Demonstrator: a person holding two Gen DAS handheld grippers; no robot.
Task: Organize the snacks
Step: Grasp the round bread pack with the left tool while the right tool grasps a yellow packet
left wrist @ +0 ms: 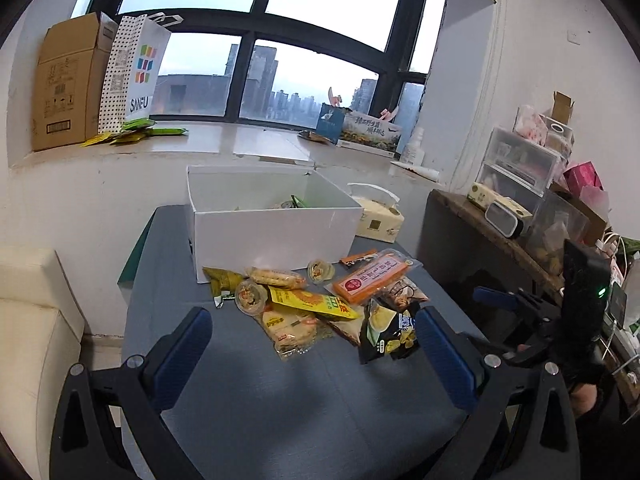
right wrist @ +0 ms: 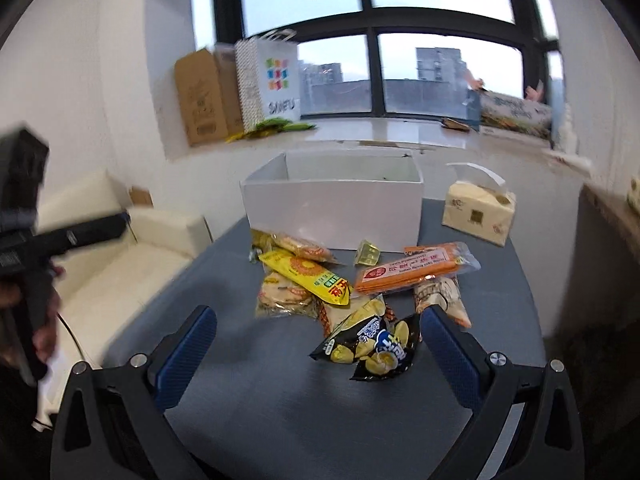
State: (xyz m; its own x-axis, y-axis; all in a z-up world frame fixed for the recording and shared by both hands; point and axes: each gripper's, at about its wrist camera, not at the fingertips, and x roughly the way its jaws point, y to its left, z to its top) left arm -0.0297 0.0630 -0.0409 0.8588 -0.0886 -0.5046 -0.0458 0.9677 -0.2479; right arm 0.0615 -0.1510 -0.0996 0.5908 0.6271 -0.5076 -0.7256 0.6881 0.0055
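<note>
A pile of snack packets lies on the grey-blue table (left wrist: 280,392) in front of a white open box (left wrist: 272,228) (right wrist: 332,208). Among them are a yellow packet (left wrist: 316,304) (right wrist: 308,276), an orange packet (left wrist: 372,280) (right wrist: 412,272), a black chip bag (left wrist: 388,332) (right wrist: 372,348), two clear jelly cups (left wrist: 250,296) and cracker packs (left wrist: 276,276). Some snacks show inside the box (left wrist: 290,203). My left gripper (left wrist: 316,340) is open above the near table, nothing between its fingers. My right gripper (right wrist: 320,344) is open too, the chip bag lying below between its fingers.
A tissue pack (left wrist: 380,220) (right wrist: 476,212) sits right of the box. A cream sofa (right wrist: 120,264) stands left of the table, a cluttered shelf (left wrist: 520,216) to the right. The windowsill holds a cardboard box (left wrist: 64,84), a paper bag (left wrist: 132,72) and green packets (left wrist: 136,130).
</note>
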